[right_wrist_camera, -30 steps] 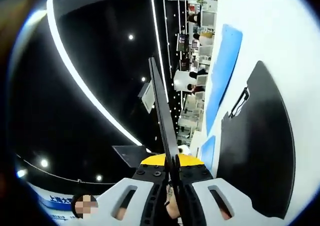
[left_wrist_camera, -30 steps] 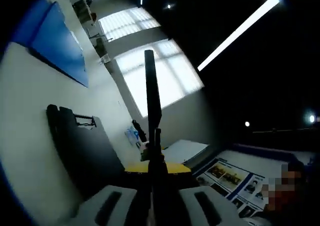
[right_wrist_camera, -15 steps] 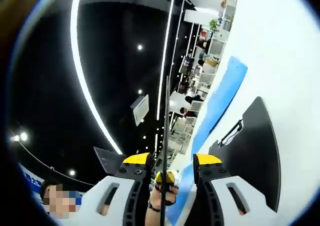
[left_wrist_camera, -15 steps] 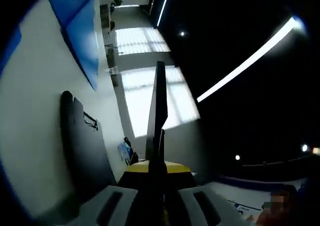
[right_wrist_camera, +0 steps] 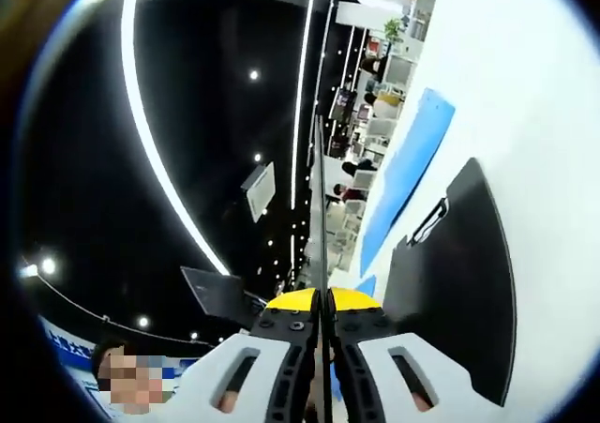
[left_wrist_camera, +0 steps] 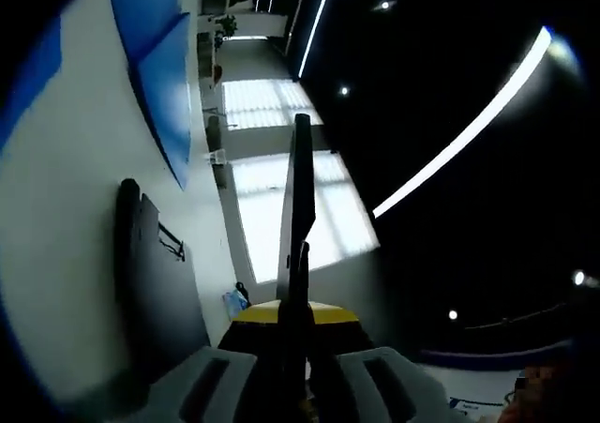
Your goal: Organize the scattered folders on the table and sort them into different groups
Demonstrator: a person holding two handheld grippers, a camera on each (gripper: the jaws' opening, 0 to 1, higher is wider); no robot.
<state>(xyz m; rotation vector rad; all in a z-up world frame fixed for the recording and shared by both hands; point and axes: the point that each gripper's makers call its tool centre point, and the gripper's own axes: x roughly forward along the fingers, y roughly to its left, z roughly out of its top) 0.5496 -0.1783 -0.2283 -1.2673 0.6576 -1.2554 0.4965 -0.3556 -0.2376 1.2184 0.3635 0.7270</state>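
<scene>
My left gripper is shut on a thin dark folder, seen edge-on and rising straight up between the jaws. My right gripper is likewise shut on a thin dark folder edge. The white table runs down the left of the left gripper view. On it lie a black clip folder and blue folders. In the right gripper view the table is on the right, carrying a black clip folder and a blue folder.
Both views are rolled sideways, so the dark ceiling with long light strips takes up much of them. Bright windows stand beyond the table's far end. Office shelves and desks lie in the distance. A person is at the lower left.
Half a second ago my right gripper's jaws stood apart around the folder edge; now they are shut on it again. My left gripper has stayed shut. Both views have rolled a little.
</scene>
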